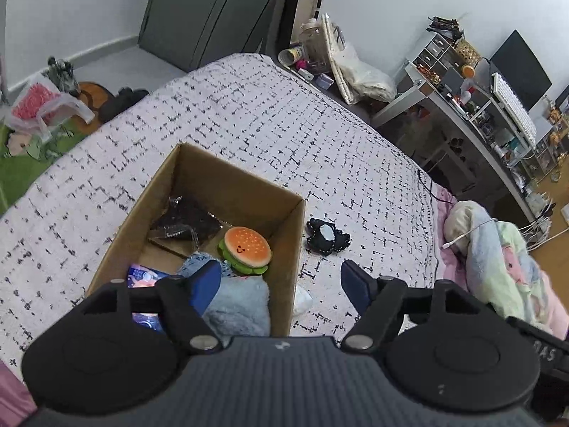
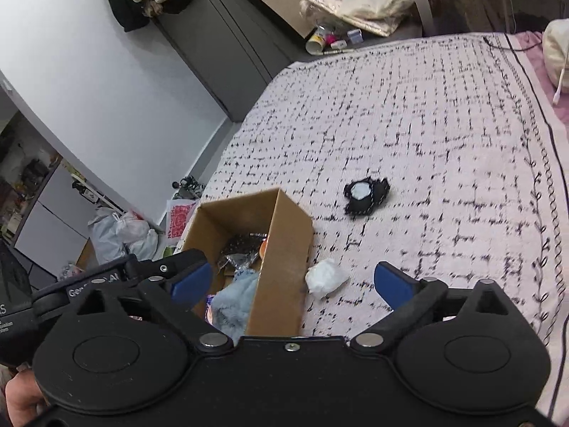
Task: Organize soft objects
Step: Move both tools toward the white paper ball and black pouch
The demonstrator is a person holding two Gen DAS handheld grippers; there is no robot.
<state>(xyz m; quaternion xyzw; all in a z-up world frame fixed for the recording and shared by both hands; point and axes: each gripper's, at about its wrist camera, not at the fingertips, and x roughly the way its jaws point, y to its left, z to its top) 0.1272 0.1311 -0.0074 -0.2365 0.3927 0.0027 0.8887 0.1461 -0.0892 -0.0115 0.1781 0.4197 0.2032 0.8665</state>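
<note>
Both the left gripper (image 1: pixel 277 281) and the right gripper (image 2: pixel 291 281) are held wide open and empty. At lower centre, the box (image 2: pixel 284 235) is already filled with toys; a white wad (image 2: pixel 325 277) lies just beside it, a black toy (image 2: pixel 366 195) farther off. The box wall could be knocked when the wad is reached for.

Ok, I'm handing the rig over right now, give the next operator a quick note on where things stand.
Left gripper: open, empty, over the near end of the box.
Right gripper: wide open, empty, above the box's near corner and the white wad.
In the box: burger plush, blue fluffy item, a dark crinkly packet, a colourful printed item.
Still on the bedspread: the white wad beside the box, close to its right wall, and the black-and-white plush further out.
Left to do: probably those two into the box, wad first as the nearest.
</note>
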